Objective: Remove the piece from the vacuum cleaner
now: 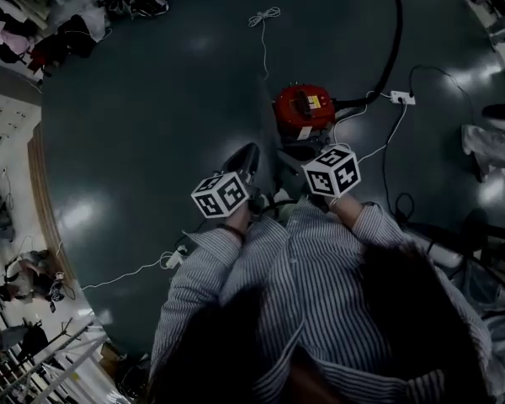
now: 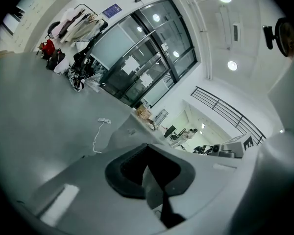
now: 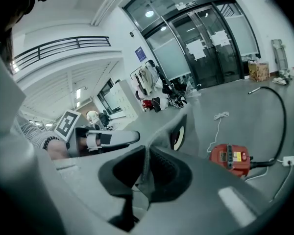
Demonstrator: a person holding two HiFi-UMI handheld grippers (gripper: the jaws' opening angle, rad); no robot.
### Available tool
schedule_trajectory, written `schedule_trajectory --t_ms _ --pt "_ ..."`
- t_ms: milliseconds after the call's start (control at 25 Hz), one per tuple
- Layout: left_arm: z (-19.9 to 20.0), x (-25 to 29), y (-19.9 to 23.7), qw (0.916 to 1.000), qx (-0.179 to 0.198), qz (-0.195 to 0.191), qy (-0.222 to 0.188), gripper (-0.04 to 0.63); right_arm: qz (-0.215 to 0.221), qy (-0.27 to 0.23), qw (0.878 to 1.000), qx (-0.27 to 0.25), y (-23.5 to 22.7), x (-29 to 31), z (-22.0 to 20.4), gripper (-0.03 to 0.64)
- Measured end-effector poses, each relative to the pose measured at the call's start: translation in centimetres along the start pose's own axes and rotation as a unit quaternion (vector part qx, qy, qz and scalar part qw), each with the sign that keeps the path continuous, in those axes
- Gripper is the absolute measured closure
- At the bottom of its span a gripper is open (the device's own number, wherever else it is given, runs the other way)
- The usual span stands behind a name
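The red vacuum cleaner (image 1: pixel 301 112) (image 3: pixel 229 158) stands on the dark floor, and its black hose (image 1: pixel 394 40) curves off to the far right. A grey nozzle piece (image 1: pixel 241 163) (image 3: pixel 179 131) with an oval opening is held up in the air, apart from the cleaner and to its left. My right gripper (image 3: pixel 146 173) (image 1: pixel 324 179) is shut on the piece's thin near edge. My left gripper (image 2: pixel 154 180) (image 1: pixel 229 190) (image 3: pixel 130 137) comes in from the other side, its jaws closed on a grey strip of what looks like the same piece (image 2: pixel 130 129).
A white power strip (image 1: pixel 401 98) and its cords lie right of the cleaner. A loose white cord (image 1: pixel 263 19) (image 2: pixel 100 129) lies farther out, and another (image 1: pixel 135 269) trails at my left. Bags and clothes (image 1: pixel 59 32) pile up far left. Glass doors (image 3: pixel 210 48) stand ahead.
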State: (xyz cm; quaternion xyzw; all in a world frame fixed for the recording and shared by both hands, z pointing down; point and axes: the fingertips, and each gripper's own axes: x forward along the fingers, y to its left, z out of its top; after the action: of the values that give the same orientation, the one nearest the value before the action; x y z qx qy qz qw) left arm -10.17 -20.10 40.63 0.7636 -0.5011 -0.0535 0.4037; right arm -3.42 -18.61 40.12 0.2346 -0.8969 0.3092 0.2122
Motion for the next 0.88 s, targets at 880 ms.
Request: schedule_trajectory --t_ms 880 --pt "0.19 0.30 -0.24 0.9997 0.012 -0.010 0.017 0.591 -0.002 0.006 1.000 0.013 -0.45 -0.16 -0.29 0.591"
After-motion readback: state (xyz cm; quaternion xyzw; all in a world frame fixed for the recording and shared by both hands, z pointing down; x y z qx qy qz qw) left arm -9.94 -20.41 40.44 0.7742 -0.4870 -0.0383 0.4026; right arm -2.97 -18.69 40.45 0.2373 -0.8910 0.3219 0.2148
